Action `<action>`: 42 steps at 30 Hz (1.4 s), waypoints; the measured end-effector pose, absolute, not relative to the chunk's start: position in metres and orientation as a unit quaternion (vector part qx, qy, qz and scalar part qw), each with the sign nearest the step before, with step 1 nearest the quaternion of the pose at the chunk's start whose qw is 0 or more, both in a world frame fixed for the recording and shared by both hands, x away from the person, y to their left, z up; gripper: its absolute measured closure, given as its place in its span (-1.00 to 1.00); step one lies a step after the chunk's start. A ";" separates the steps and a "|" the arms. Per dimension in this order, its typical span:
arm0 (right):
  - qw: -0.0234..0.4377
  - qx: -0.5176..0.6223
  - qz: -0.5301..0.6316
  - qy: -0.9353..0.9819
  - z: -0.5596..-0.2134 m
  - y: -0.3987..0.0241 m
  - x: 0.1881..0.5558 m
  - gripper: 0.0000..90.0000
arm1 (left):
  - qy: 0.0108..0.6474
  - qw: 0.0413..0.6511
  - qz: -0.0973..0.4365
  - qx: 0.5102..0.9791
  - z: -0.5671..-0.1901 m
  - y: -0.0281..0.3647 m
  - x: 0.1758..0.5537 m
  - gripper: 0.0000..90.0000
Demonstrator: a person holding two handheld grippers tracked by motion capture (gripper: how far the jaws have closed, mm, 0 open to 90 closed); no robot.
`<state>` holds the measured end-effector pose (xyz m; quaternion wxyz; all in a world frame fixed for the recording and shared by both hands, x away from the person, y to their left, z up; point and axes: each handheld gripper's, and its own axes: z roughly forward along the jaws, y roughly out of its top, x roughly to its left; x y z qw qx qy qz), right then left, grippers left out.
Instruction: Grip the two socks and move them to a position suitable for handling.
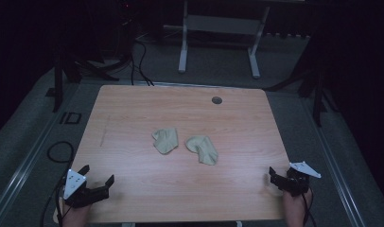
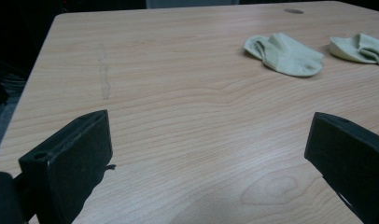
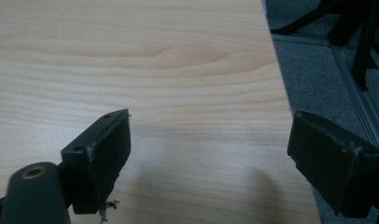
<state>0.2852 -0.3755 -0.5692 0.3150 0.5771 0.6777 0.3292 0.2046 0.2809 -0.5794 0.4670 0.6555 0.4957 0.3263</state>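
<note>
The high view is dim, the room around the table (image 1: 180, 189) nearly black, with soft grain. Both gripper views are brighter; light from above casts faint, blurred shadows on the wood, and the nearby black jaws look slightly soft.

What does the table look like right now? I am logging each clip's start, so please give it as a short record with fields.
surface: wooden table, round hole near its far edge
items: two pale socks, lying apart near the middle
left sock: crumpled, flat on the table
right sock: crumpled, flat on the table
left gripper: open, holding nothing, at the near left corner
right gripper: open, holding nothing, at the near right edge
contact: neither gripper touches a sock
</note>
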 end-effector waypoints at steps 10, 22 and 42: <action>0.282 0.557 0.351 0.697 -0.567 -0.377 0.289 -0.71 | 0.500 0.474 0.320 0.650 -0.577 0.280 0.203 -0.99; 0.221 0.504 0.360 0.754 -0.551 -0.339 0.305 -0.69 | 0.493 0.488 0.293 0.658 -0.575 0.271 0.202 -0.99; 0.152 0.441 0.358 0.809 -0.542 -0.256 0.341 -0.67 | 0.490 0.482 0.250 0.682 -0.572 0.260 0.202 -0.99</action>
